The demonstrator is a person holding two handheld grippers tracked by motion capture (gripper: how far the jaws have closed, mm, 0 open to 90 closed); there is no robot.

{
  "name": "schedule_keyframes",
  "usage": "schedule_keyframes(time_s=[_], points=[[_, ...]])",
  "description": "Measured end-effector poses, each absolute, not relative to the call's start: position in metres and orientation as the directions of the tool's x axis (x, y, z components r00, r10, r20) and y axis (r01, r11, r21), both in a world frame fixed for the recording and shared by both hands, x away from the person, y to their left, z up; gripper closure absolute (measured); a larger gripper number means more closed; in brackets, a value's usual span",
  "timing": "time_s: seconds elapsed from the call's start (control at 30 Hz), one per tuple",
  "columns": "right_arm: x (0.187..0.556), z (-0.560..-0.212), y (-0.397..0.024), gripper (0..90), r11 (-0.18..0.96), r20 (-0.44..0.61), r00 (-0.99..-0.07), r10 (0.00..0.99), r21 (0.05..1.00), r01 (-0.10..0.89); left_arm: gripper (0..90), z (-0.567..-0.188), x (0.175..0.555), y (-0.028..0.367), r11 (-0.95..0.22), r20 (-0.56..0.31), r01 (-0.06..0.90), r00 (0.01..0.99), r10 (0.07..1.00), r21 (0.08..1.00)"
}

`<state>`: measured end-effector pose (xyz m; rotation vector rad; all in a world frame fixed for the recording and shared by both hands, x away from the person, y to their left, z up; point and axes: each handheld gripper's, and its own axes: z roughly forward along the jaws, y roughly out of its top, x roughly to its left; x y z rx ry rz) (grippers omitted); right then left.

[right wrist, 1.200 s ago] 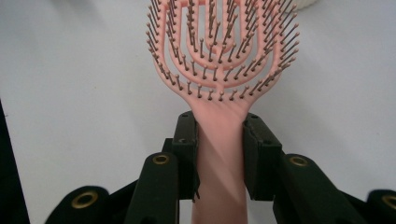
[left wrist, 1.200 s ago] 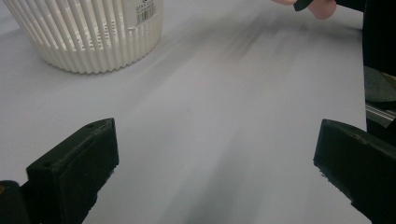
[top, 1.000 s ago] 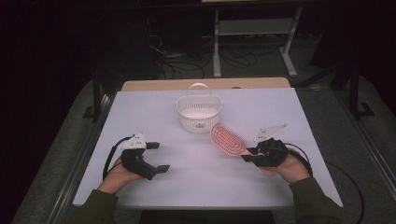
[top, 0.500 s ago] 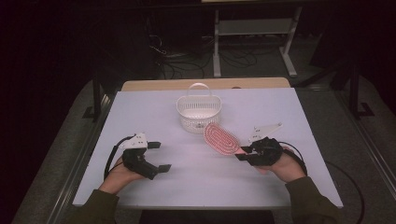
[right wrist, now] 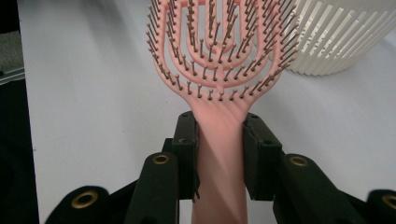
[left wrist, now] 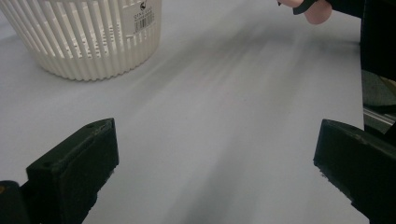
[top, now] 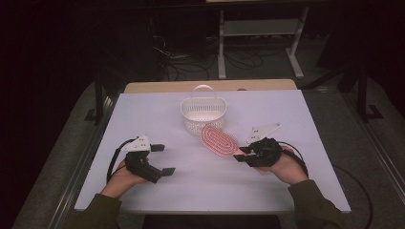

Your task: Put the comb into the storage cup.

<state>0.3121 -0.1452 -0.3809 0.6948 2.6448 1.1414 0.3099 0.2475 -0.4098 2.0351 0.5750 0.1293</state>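
The right gripper (right wrist: 219, 154) is clamped on the brush (top: 219, 139) handle, head just short of the basket (top: 203, 114). Grasping looks done; dropping it in remains. The left gripper (top: 160, 160) rests wide open, empty.

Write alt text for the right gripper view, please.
The right claw is shut on the handle of a pink hairbrush, bristles facing the camera. A white slatted basket stands behind it on the pale table.

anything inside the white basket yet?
The white basket looks empty in the high view: pale inner wall and floor show. The pink hairbrush is outside, clamped in the right gripper. Its head covers the rim's near right edge.
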Motion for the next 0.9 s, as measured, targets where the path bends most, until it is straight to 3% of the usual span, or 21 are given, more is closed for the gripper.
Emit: schedule_keyframes(time_s=[0.9], points=[[0.331,-0.369,-0.135,68.8,0.586,0.029,-0.883,0.468,0.738,0.335,0.0,-0.385,0.332,0.229,-0.402,-0.144,0.322,0.899,0.414,0.857]])
